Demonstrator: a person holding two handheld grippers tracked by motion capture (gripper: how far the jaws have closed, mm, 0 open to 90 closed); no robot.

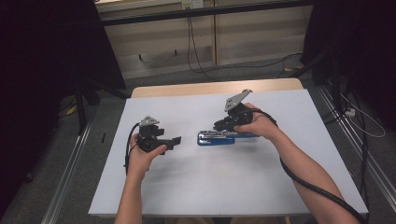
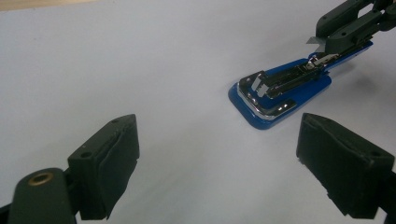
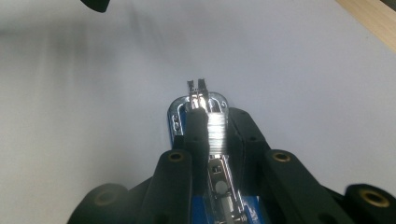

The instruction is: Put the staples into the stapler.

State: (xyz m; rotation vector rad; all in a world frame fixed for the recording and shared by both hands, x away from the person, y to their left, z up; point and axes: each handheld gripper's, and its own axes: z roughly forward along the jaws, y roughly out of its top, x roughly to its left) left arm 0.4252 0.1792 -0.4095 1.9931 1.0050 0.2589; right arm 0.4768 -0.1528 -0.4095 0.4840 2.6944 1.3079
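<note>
Stapler (image 1: 215, 137), blue-based with a chrome mechanism, lies flat on the white tabletop (image 1: 201, 186), slightly right of the tabletop's middle, with its front end pointing toward your left side. Your right hand-held gripper (image 1: 223, 127) is clamped on the stapler's metal upper part: in the right gripper view the two black jaws stand close together with the chrome rail (image 3: 215, 135) of the stapler pinched between them, and the stapler's blue base (image 3: 173, 122) shows beneath. In the left gripper view the same grip appears at the stapler's far end, where the dark jaws of the other gripper sit over the rear of the chrome arm (image 2: 280, 81). Whether the upper part is lifted off the base or merely held down cannot be told from these views.

Your left hand-held gripper (image 1: 175, 140) is released: its jaws stand wide apart with nothing between them, and it hovers just to the left of the stapler's front end, near it but apart from it, aimed toward it.

As a judgement, the work is at an early to middle stage. Seizing the stapler with one gripper is done. What is left appears to be bringing the free left hand-held gripper onto the stapler's near end, so that both grippers can work the stapler together.
</note>
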